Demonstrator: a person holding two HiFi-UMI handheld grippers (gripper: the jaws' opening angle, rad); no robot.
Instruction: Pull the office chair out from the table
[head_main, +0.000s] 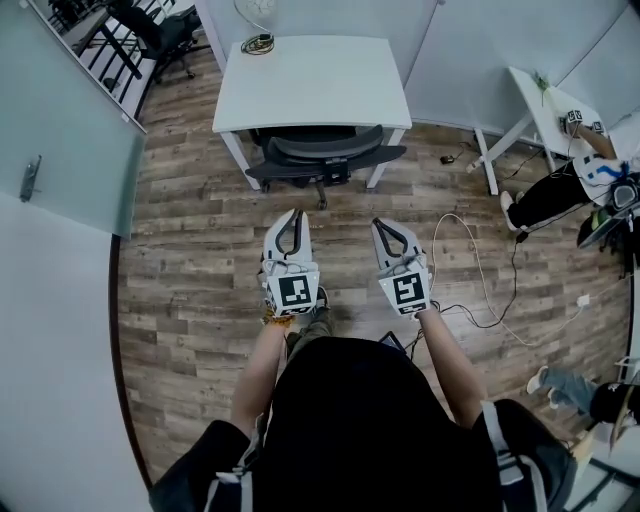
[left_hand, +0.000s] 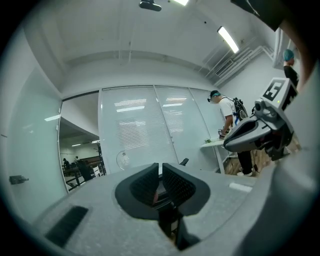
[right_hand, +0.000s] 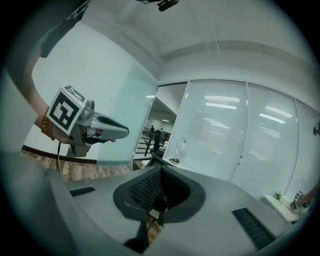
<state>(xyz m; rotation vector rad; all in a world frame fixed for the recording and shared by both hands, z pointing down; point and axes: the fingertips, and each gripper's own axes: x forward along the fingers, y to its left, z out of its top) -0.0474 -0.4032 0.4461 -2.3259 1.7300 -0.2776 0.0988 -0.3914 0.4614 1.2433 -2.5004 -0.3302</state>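
**Two grippers shut, chair not yet touched**

Both the left gripper (head_main: 294, 214) and the right gripper (head_main: 382, 225) have their fingers pressed together on nothing. They are well short of the office chair (head_main: 322, 152), which is tucked under the desk's (head_main: 330, 85) near edge with its backrest towards the person.

Closed like that, I'd say they could only nudge the backrest. A one-sided pull might swivel the chair into a desk leg. A loose white cable (head_main: 480, 292) trails over the floor to the right, where castors or feet could catch it.

A coiled cord (head_main: 258, 43) sits at the desk's far left corner. Another person (head_main: 560, 190) sits by a second table (head_main: 540, 100), well apart.
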